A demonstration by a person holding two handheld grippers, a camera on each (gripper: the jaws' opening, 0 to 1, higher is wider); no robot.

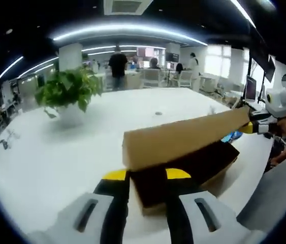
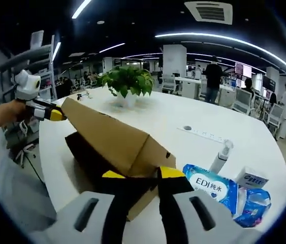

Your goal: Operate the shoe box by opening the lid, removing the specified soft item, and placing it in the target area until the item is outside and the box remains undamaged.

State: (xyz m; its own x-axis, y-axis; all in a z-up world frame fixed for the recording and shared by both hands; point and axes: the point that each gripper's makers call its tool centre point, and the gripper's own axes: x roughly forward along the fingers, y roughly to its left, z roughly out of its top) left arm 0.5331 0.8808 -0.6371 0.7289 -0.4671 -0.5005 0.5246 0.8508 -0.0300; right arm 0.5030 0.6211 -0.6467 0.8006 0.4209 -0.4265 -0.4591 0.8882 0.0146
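Left gripper view: the white table (image 1: 46, 162) carries the shoe box (image 1: 193, 170), its long axis running from this gripper's jaws away toward the far right. The lid (image 1: 183, 134) is raised and tilted along the same axis. The left gripper (image 1: 147, 175) clamps the box's near end wall between its yellow-tipped jaws. The right gripper (image 1: 257, 124) grips the lid's far end. Beyond the box stands a potted plant (image 1: 67, 94). Beside the right gripper (image 2: 133, 174) lie wipes packs (image 2: 211, 187) and a spray bottle (image 2: 220, 156).
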